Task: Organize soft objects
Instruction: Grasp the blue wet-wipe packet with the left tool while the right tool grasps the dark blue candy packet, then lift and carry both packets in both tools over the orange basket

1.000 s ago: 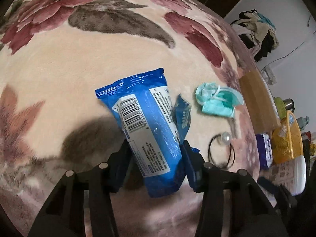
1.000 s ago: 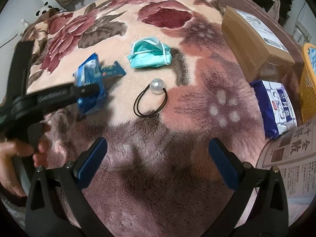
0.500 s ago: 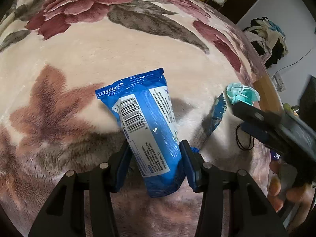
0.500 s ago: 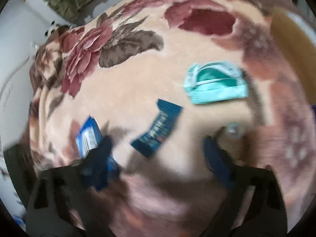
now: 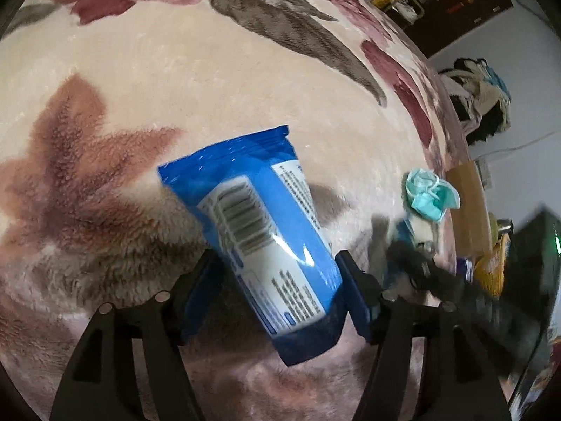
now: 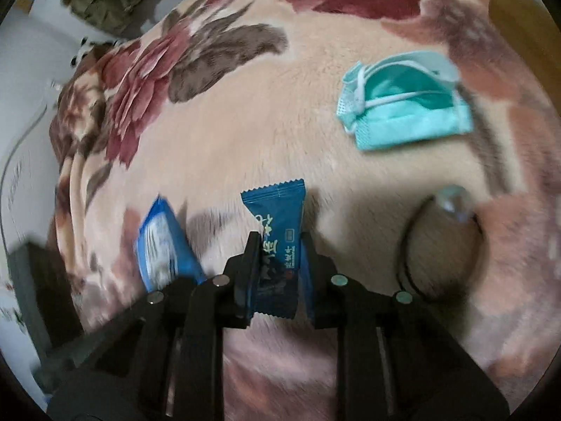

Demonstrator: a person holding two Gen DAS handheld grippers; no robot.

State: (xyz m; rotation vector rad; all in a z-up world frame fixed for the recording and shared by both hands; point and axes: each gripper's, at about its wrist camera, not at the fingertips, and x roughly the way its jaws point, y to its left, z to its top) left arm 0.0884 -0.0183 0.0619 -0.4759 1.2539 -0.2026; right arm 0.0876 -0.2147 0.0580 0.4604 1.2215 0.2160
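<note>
right claw [image 6: 278, 245] just closed onto small dark-blue foil sachet [image 6: 277, 235]; left claw [image 5: 277, 273], jaws just widening, straddles glossy blue wipes pack [image 5: 266, 231]; next: lift sachet toward the pack.

The left gripper [image 5: 277, 280] is showing matte black angular arms with round silver screw heads and blue pads [image 5: 352, 294] at its tips; the right gripper [image 6: 280, 263], seen at six o'clock, is wearing matching black arms, screws and blue pads

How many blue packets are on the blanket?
2: the wipes pack between the left tongs, now opening, and the small sachet pinched in the right tongs. None seem hidden.
</note>
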